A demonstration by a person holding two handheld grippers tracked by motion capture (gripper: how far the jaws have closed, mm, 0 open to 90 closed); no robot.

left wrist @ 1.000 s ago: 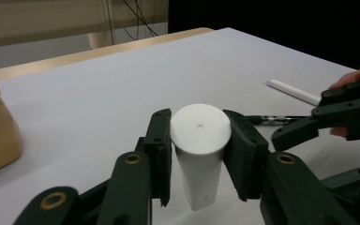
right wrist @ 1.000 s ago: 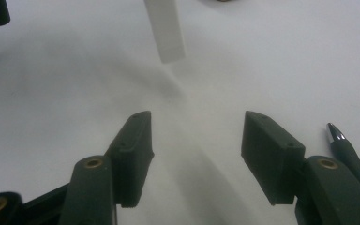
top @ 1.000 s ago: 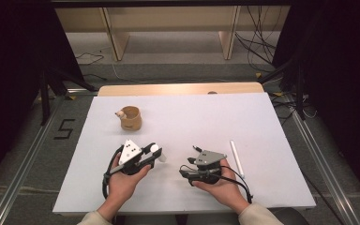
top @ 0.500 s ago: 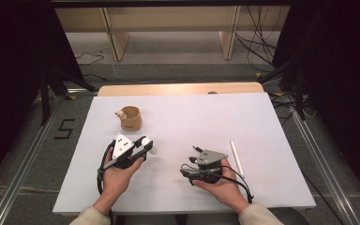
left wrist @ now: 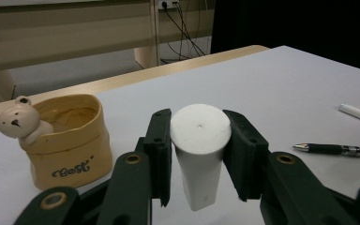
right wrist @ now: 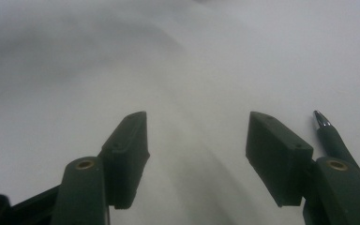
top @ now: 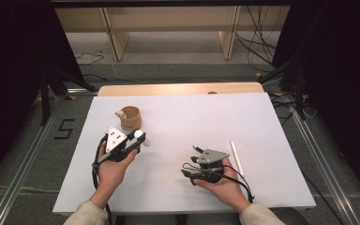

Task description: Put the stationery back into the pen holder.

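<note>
The left gripper (left wrist: 198, 154) clenched a white cylinder (left wrist: 200, 150), just beside the bear-trimmed tan pot (left wrist: 68, 138). The right gripper (right wrist: 196, 154) stood released, its jaws just having widened around nothing, a black pen (right wrist: 330, 133) lying just beside one jaw.

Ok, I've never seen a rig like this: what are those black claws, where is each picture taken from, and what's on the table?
No robot here: a person holds a two-jaw hand tool in each hand. The high view looks down on the white table; the other two pictures come from cameras riding on each tool, looking along its black jaws.

The left gripper is shut on a white cylinder, near a tan bear-faced pot. The right gripper stands open with nothing between its jaws, which have just been opening; a black pen lies beside it, at its right in that gripper's view. A white stick lies further right on the table.
</note>
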